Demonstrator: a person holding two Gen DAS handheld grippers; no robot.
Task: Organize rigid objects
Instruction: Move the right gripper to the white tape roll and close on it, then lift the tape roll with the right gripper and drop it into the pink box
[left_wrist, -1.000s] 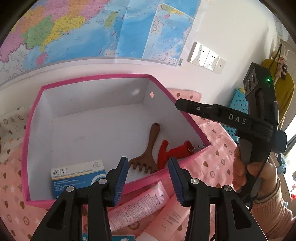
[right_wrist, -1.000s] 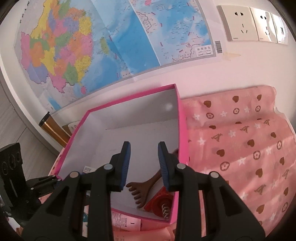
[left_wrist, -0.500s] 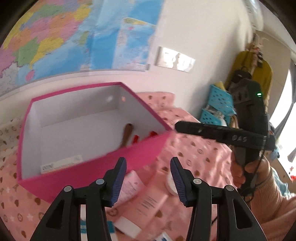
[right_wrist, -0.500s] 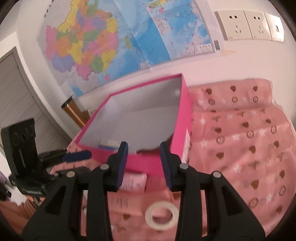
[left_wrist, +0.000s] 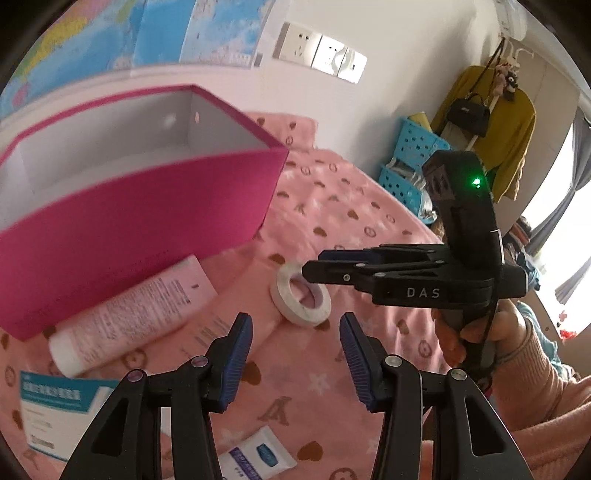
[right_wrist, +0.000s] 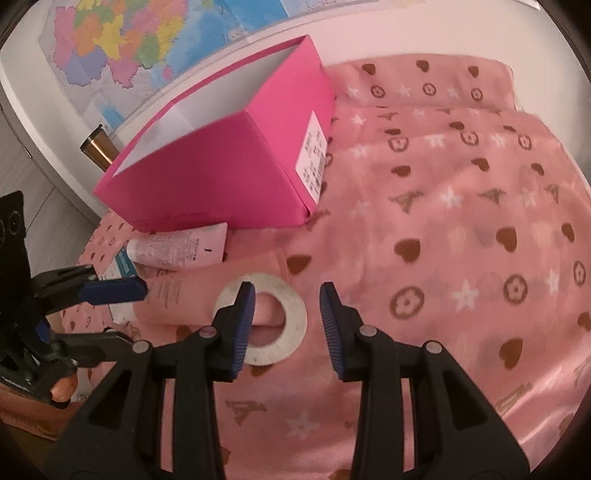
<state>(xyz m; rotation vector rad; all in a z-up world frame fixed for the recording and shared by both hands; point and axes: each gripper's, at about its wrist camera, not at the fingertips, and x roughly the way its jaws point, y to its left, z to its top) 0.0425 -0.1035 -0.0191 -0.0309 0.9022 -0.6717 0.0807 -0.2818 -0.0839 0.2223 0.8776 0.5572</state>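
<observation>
Both tools are spread and pinch nothing: the right tool hovers over the white tape ring, the left tool near it. The ring lies mid-bed on the pink blanket (partly atop a pink tube), in front of the magenta box.

Before me a bed's pink patterned blanket carries a magenta box, two pink tubes, a tape ring, a white-blue carton and a small sachet.
</observation>
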